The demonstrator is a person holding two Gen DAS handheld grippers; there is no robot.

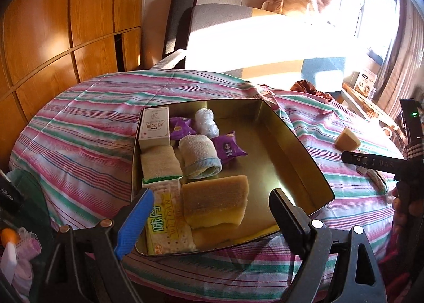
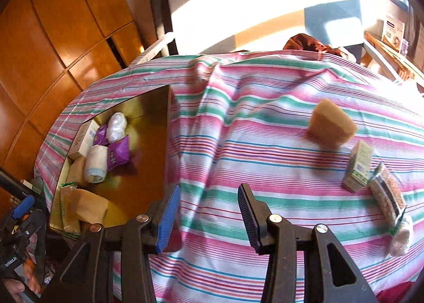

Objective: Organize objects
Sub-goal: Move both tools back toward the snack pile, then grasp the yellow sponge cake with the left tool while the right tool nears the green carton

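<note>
Both the left gripper (image 1: pixel 209 213) and right gripper (image 2: pixel 209 215) hang spread wide, holding and touching nothing.

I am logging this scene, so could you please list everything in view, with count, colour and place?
metal tin: 1, gold, on the striped cloth
sponges in tin: 2, tan and yellow, near left side
cracker pack: 1, green and cream, tin's near corner
rolled towel: 1, white with blue edge, tin's middle
purple packets: 2, in tin
white box: 1, tin's far corner
plastic wad: 1, white, in tin
loose sponge: 1, tan, on cloth right of tin
small carton: 1, green and white, on cloth
snack packet: 1, clear, beside carton
striped cloth: 1, pink, green, white
left claw: open, over tin
right claw: open, over cloth
</note>
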